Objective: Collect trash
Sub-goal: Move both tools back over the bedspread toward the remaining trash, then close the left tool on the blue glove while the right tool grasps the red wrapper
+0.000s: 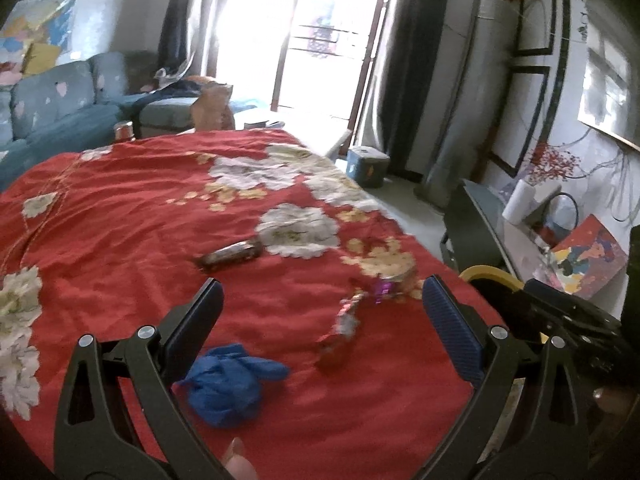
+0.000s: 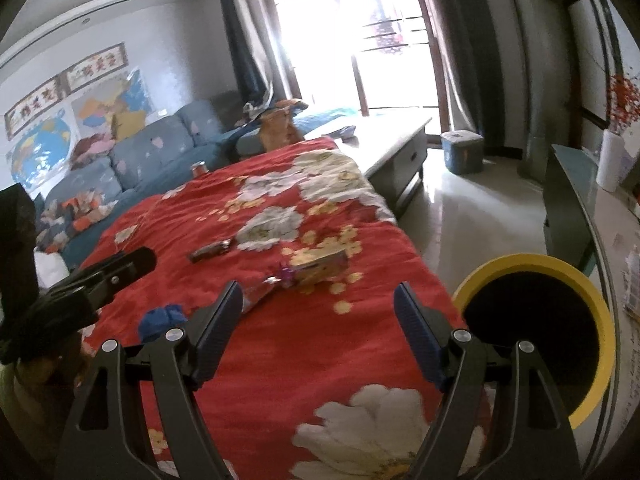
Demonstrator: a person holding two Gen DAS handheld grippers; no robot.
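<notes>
Red floral tabletop cloth [image 1: 120,208] strewn with wrappers [image 1: 230,256]; both grippers [image 1: 320,304] [image 2: 318,304] are held released, empty. Loose cloth could be snagged by low fingers.

**Home living room, not a lab**

Blue sofa [image 2: 132,160] at 10 o'clock, cushions and clothes piled on it. Wall maps [image 2: 80,128] and framed calligraphy [image 2: 64,84] above it. Balcony doors [image 2: 360,36] at 12, dark curtains either side. Coffee table [image 2: 400,140] at 1. Red floral cloth [image 2: 320,340] covers the near surface. Yellow-rimmed bin [image 2: 600,320] at 3.
</notes>
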